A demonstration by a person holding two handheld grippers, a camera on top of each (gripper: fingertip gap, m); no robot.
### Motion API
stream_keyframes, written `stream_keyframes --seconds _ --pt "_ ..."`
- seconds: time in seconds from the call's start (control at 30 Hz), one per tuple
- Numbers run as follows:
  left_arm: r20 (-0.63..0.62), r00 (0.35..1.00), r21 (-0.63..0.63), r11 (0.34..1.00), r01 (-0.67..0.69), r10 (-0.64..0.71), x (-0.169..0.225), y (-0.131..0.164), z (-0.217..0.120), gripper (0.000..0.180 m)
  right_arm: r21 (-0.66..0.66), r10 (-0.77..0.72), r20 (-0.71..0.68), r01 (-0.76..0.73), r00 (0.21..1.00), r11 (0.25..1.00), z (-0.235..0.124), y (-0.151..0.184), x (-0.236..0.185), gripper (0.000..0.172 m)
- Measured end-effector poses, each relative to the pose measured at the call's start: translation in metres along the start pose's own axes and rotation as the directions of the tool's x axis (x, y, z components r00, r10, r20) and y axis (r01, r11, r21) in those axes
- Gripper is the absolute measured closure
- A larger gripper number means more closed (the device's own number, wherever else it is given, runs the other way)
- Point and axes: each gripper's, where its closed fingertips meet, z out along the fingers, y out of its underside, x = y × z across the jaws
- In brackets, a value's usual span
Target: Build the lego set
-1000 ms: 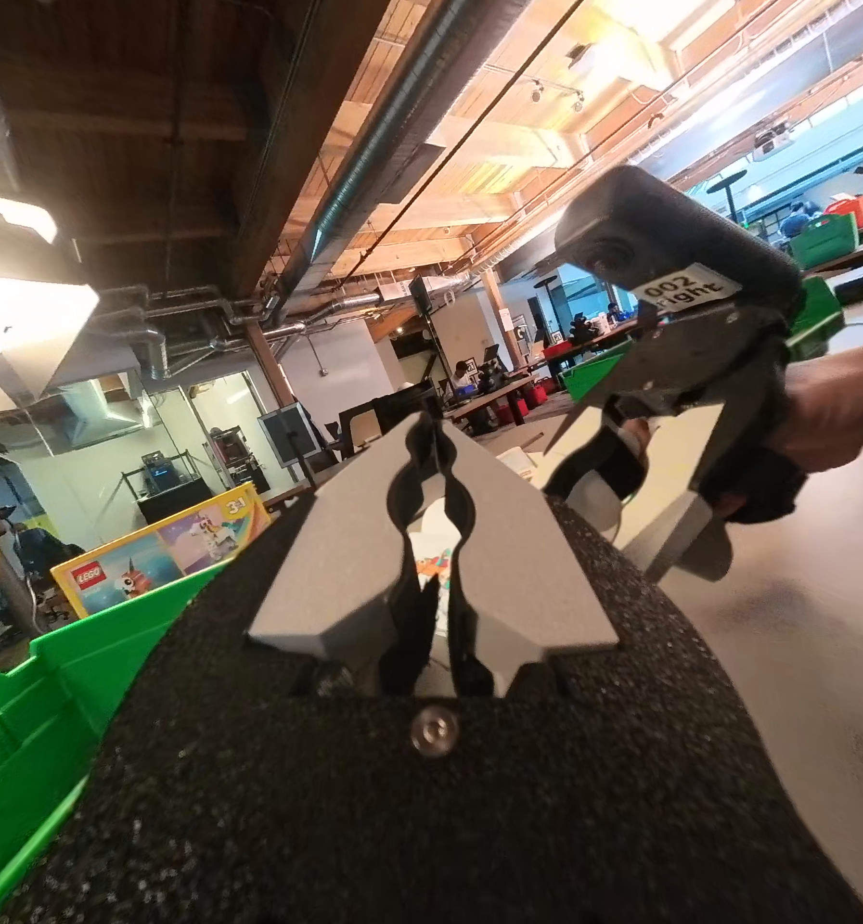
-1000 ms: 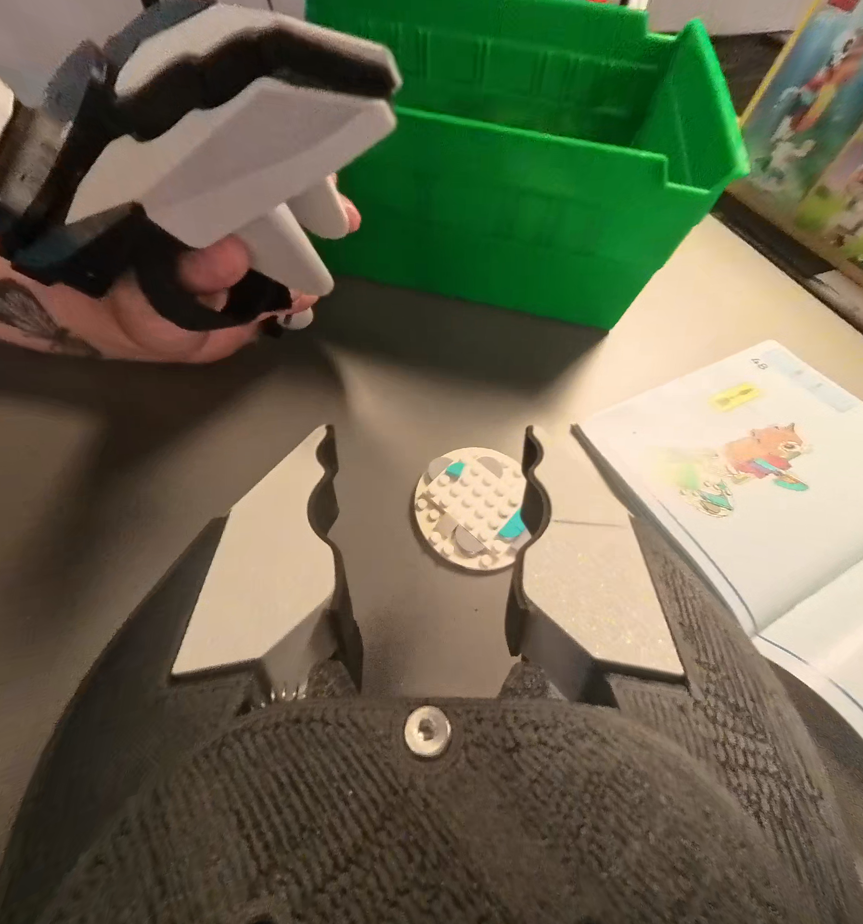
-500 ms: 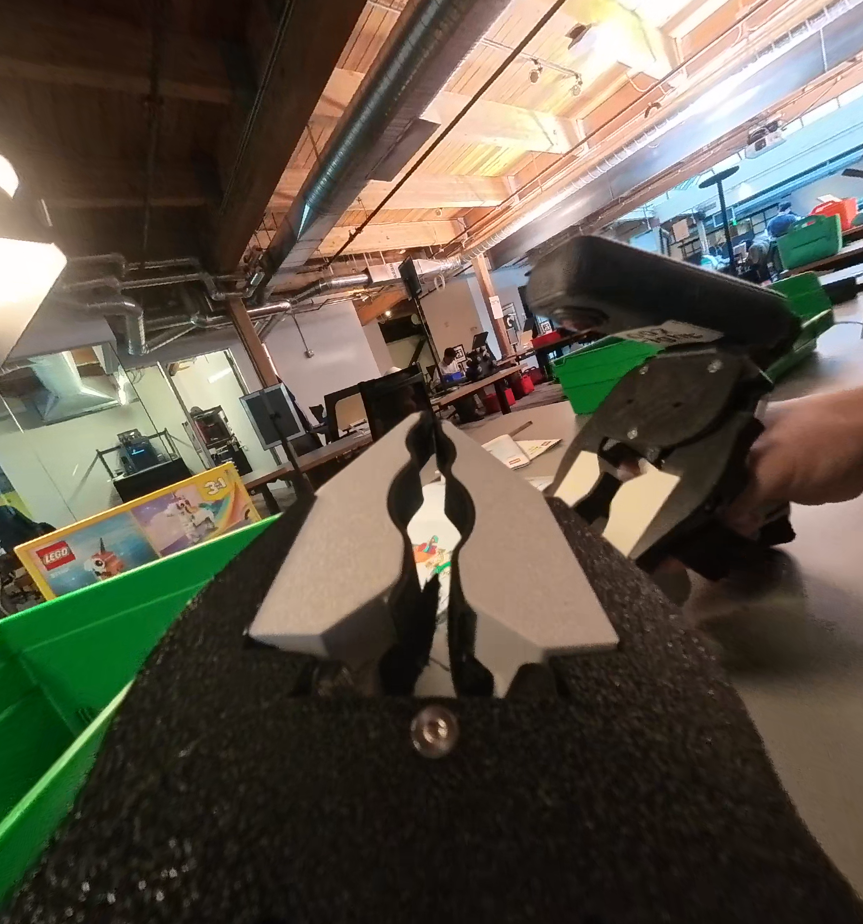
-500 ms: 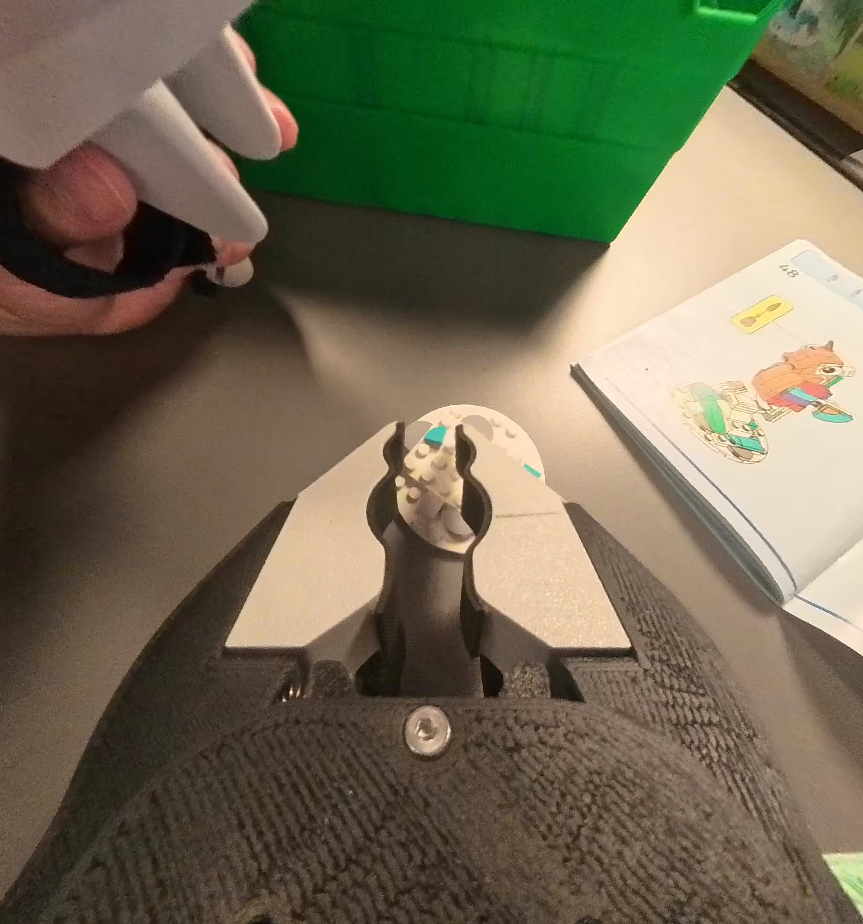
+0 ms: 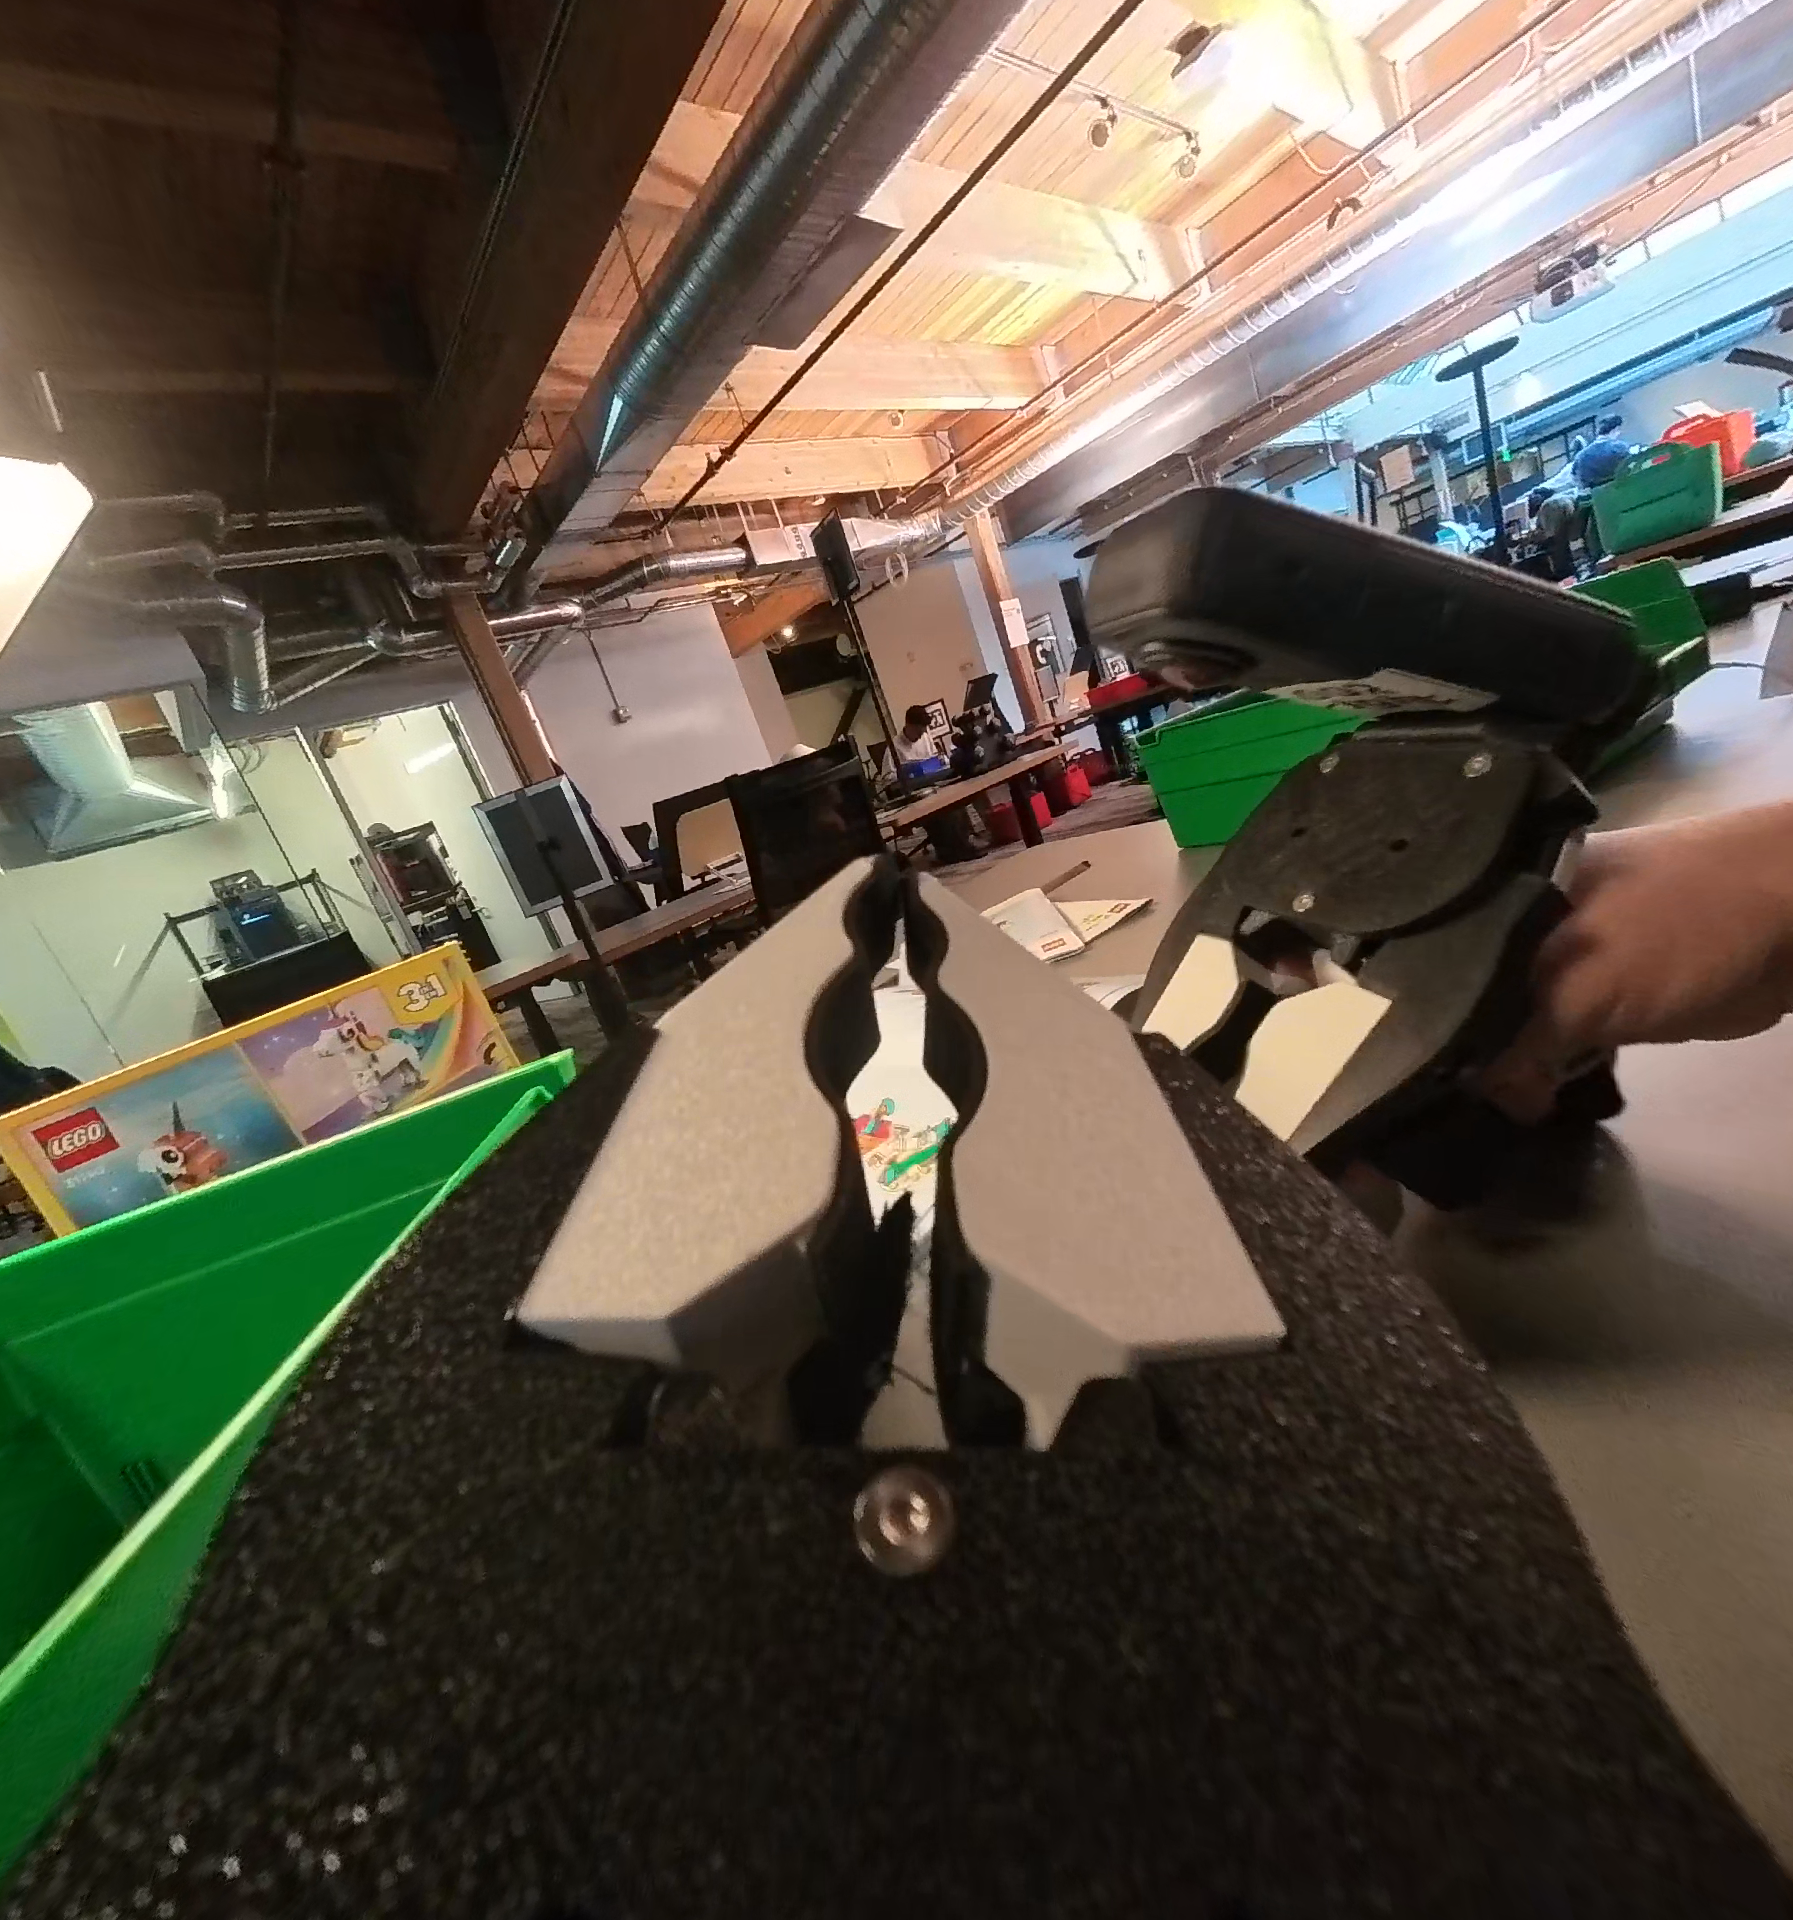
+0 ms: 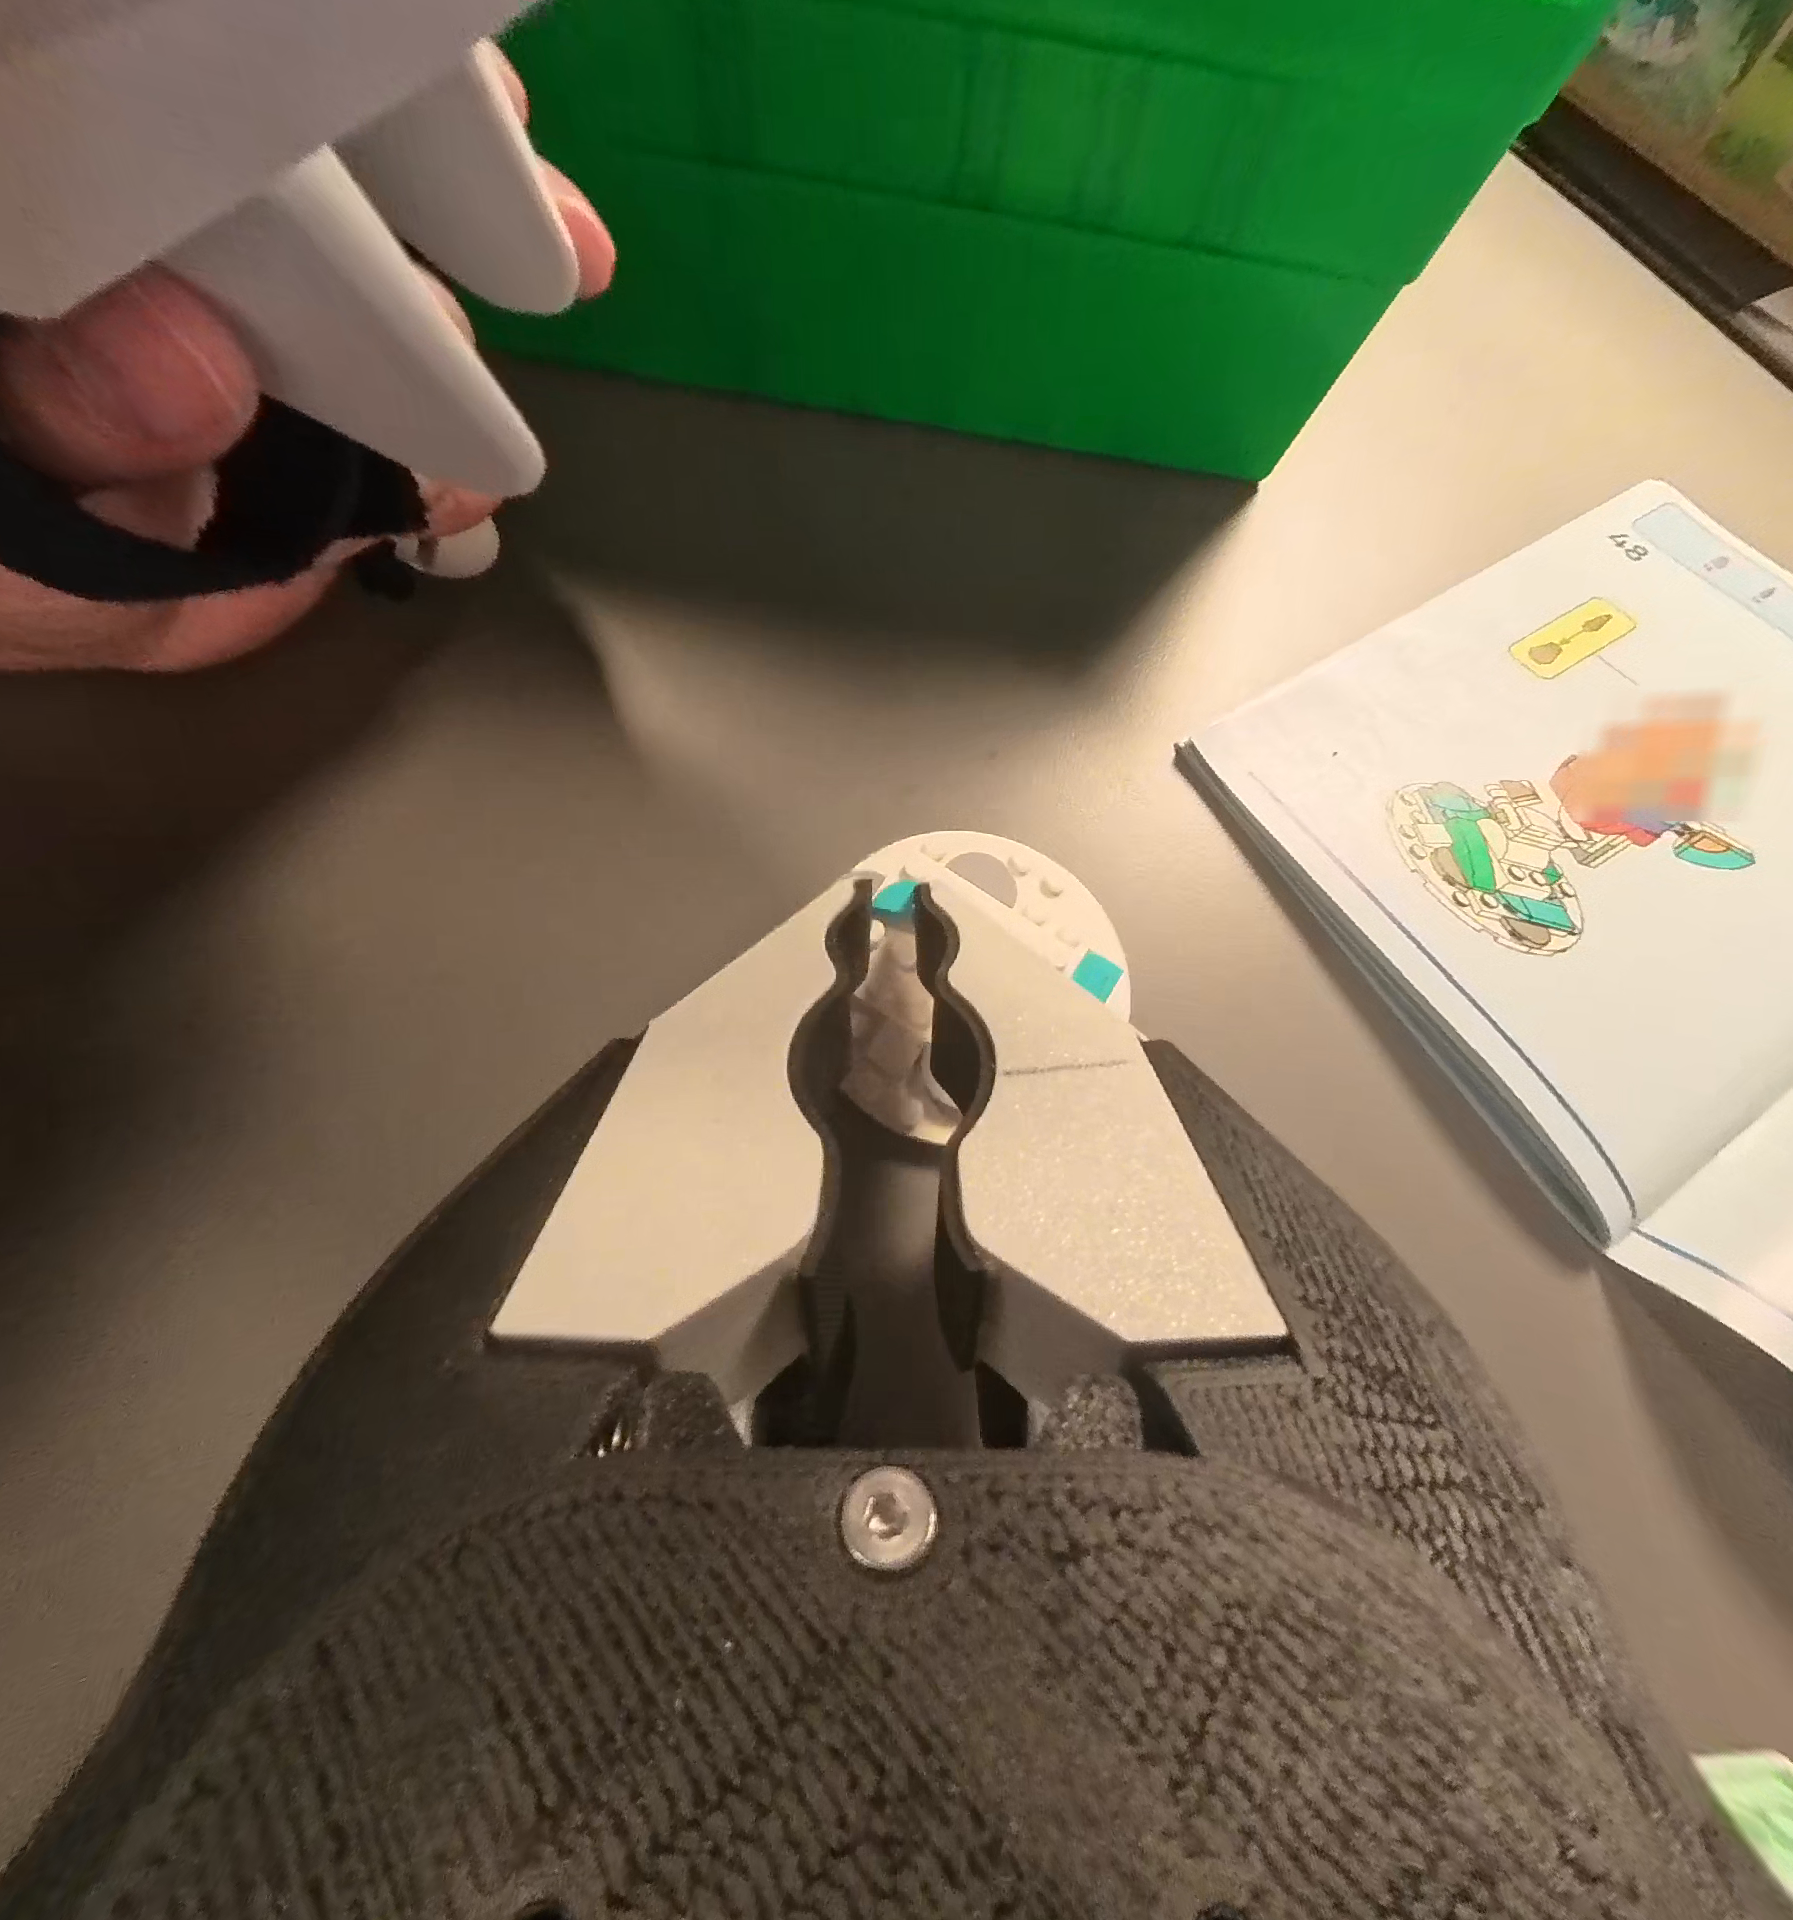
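Gripping the round white brick plate [image 6: 985, 914] at frame centre on the grey table [image 6: 456, 883], the right gripper [image 6: 887, 894] looks mid-pickup, while the left gripper [image 5: 900, 883] stays pinched empty.

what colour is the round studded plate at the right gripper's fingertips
White round plate with small teal tiles and grey patches; clearest in the right wrist view.

A round white studded plate [image 6: 1017, 914] with teal tiles stands tilted, clamped between the right gripper [image 6: 894, 896] fingers.
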Motion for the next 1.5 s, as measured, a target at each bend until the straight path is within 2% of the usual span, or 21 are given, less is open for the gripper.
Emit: stream_keyframes --seconds 0.03,0.23,0.37,0.43,0.6,0.8,0.93,1.0,1.07,1.13,1.27,1.5 --pt "0.002 1.0 0.001 1.0 0.002 -0.002 -0.001 0.0 0.0 0.18 0.003 -0.018 -0.016 0.018 1.0 1.0 -0.001 0.0 0.002 0.166" --pt "0.009 1.0 0.002 1.0 0.009 -0.009 -0.003 0.0 0.0 0.18 0.119 -0.157 -0.15 0.176 0.976 0.977 -0.013 -0.021 0.014 0.166" --pt "0.038 0.999 -0.011 0.999 0.033 -0.032 -0.008 0.002 -0.001 0.18 0.196 -0.277 -0.283 0.338 0.918 0.921 -0.026 -0.04 0.018 0.167" --pt "0.052 0.995 -0.019 0.996 0.087 -0.086 -0.013 0.005 0.0 0.177 0.213 -0.329 -0.348 0.416 0.878 0.884 -0.034 -0.048 0.019 0.168" --pt "0.025 0.953 -0.104 0.948 0.301 -0.3 -0.016 0.02 0.004 0.15 0.236 -0.432 -0.462 0.577 0.775 0.782 -0.051 -0.062 0.016 0.167" --pt "-0.125 0.864 -0.168 0.868 0.467 -0.489 0.003 0.022 0.008 0.146 0.175 -0.533 -0.595 0.744 0.602 0.645 -0.067 -0.073 0.013 0.167" --pt "-0.165 0.841 -0.176 0.854 0.489 -0.515 0.009 0.02 0.008 0.144 0.09 -0.607 -0.624 0.817 0.492 0.569 -0.065 -0.072 0.008 0.168" --pt "-0.17 0.841 -0.193 0.855 0.482 -0.513 0.012 0.022 0.009 0.148 0.066 -0.638 -0.621 0.841 0.456 0.537 -0.062 -0.071 0.004 0.168" --pt "-0.173 0.843 -0.21 0.855 0.474 -0.51 0.014 0.024 0.009 0.161 0.045 -0.658 -0.62 0.857 0.427 0.514 -0.06 -0.071 0.001 0.168" --pt "-0.175 0.842 -0.216 0.854 0.472 -0.51 0.014 0.025 0.009 0.176 0.037 -0.667 -0.619 0.863 0.415 0.503 -0.059 -0.071 -0.001 0.168" --pt "-0.189 0.817 -0.223 0.834 0.504 -0.544 0.014 0.025 0.009 0.176 0.051 -0.66 -0.617 0.858 0.429 0.51 -0.059 -0.071 -0.001 0.168" --pt "-0.153 0.871 -0.22 0.875 0.431 -0.468 0.014 0.027 0.01 0.177 0.038 -0.664 -0.613 0.856 0.428 0.516 -0.058 -0.07 0.001 0.168"
